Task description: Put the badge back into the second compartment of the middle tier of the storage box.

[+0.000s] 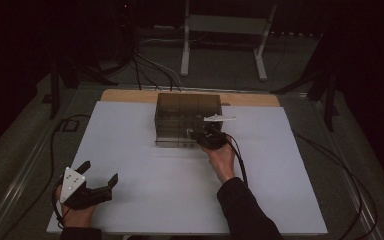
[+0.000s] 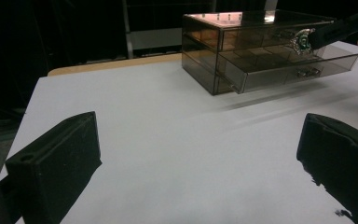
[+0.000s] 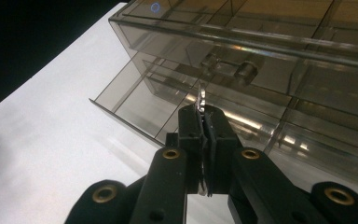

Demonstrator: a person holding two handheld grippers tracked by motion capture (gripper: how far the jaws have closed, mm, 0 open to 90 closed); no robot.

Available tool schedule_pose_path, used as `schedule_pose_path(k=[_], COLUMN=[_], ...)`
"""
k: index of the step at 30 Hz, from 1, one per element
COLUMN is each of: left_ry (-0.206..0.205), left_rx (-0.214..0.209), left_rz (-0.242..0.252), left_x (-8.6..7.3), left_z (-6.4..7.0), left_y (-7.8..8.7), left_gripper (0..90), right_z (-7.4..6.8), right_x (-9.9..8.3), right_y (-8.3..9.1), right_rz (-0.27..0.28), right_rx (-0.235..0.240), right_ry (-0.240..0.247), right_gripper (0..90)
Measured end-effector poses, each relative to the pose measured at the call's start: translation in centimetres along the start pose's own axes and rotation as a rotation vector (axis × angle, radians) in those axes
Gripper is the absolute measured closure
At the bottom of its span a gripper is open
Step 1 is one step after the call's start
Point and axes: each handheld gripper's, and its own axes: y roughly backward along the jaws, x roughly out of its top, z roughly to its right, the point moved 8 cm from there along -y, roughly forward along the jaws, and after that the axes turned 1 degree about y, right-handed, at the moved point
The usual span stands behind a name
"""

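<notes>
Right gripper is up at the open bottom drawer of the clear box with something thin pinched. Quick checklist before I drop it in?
1. Right gripper shut on the thin shiny piece: ok.
2. Bottom drawer pulled out of the drawer box: ok.
3. Piece above the open drawer rather than its front edge: cannot tell.
4. Target compartment free: cannot tell.
5. Left gripper open, on the white table apart from the box: ok.

A smoky clear plastic drawer box stands upright at the far middle of the white worktop. Its lower drawer is pulled partly out, showing divided compartments. A small, thin, shiny metal piece, possibly jewellery, stands on edge just before the upper drawer's clear handle.
</notes>
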Motion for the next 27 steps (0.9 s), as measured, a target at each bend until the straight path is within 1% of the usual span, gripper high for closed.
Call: schedule_pose_path(k=[3,9,15,18,22,27], left_ry=[-0.005,-0.002,-0.004,-0.002,-0.002,-0.001], left_rx=[-0.003,-0.003,-0.004,-0.003,-0.003,-0.004], left_rz=[0.000,0.002,0.000,0.001,0.001,0.001], left_x=[0.0,0.0,0.0,0.0,0.0,0.0], left_z=[0.1,0.1,0.1,0.1,0.1,0.1], left_y=[-0.1,-0.1,-0.1,-0.1,-0.1,-0.1], left_gripper=[0.3,0.3,0.3,0.3,0.3,0.3], right_z=[0.0,0.0,-0.1,0.0,0.0,0.6], right_x=[-0.1,-0.4,-0.7,-0.9,-0.9,-1.0], right_y=[-0.2,-0.4,-1.1,-1.4,-1.5,-1.8], right_rz=[-0.008,-0.022,-0.047,-0.057,-0.056,-0.060], right_rx=[0.000,-0.003,-0.001,-0.002,-0.003,-0.020], right_ry=[0.002,0.001,-0.002,-0.012,-0.019,-0.034], right_gripper=[86.8,86.8,86.7,86.6,86.5,86.5])
